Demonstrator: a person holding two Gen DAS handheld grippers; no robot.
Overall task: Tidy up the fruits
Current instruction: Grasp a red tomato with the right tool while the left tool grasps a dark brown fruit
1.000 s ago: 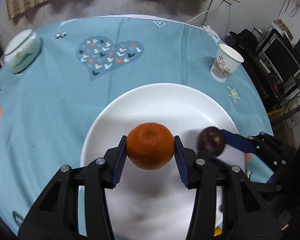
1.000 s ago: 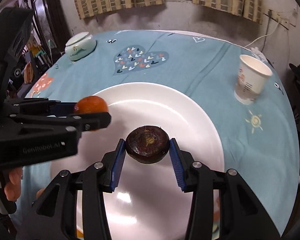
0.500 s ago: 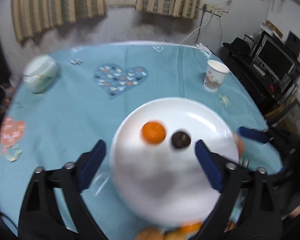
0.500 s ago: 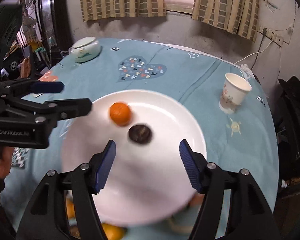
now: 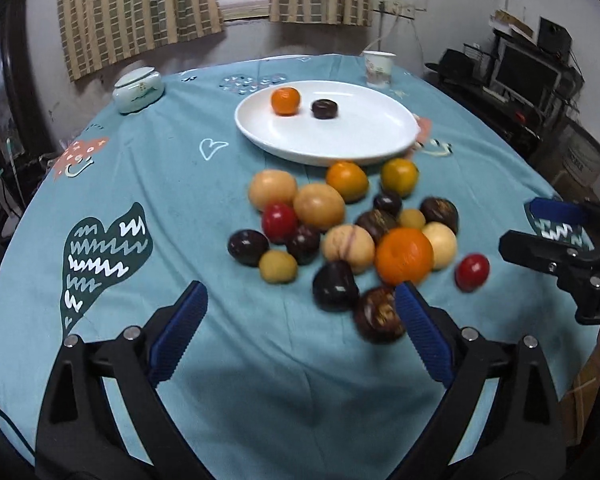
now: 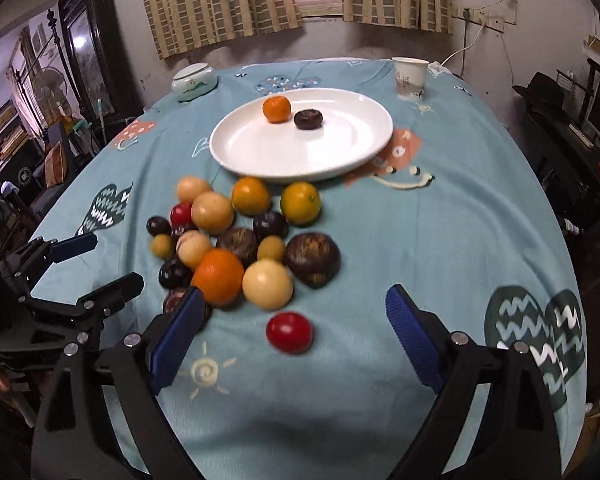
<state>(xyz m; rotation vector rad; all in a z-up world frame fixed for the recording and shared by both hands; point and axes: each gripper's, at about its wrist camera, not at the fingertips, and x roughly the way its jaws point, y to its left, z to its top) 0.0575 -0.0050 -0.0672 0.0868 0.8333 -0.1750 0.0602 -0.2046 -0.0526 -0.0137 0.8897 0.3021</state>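
Note:
A white plate point(image 5: 364, 142) point(image 6: 256, 152) holds an orange tangerine point(image 5: 285, 101) point(image 6: 276, 109) and a dark brown fruit point(image 5: 325, 109) point(image 6: 308, 119). In front of it lies a pile of several mixed fruits point(image 5: 340, 224) point(image 6: 236, 236), with a large orange point(image 5: 405, 255) point(image 6: 217, 277) and a lone red fruit point(image 5: 472, 272) point(image 6: 289, 332). My left gripper point(image 5: 300, 328) is open and empty, near the pile's front. My right gripper point(image 6: 292, 340) is open and empty, around the red fruit's near side.
A paper cup point(image 5: 378, 68) point(image 6: 410, 77) stands behind the plate at right. A lidded ceramic bowl point(image 5: 138, 90) point(image 6: 193, 82) sits at the back left. The round table has a blue patterned cloth point(image 5: 140, 208); furniture stands beyond its right edge.
Both grippers let go of the tangerine and the dark fruit on the plate, opened wide and pulled back toward the table's near side. The fruit pile has come into view.

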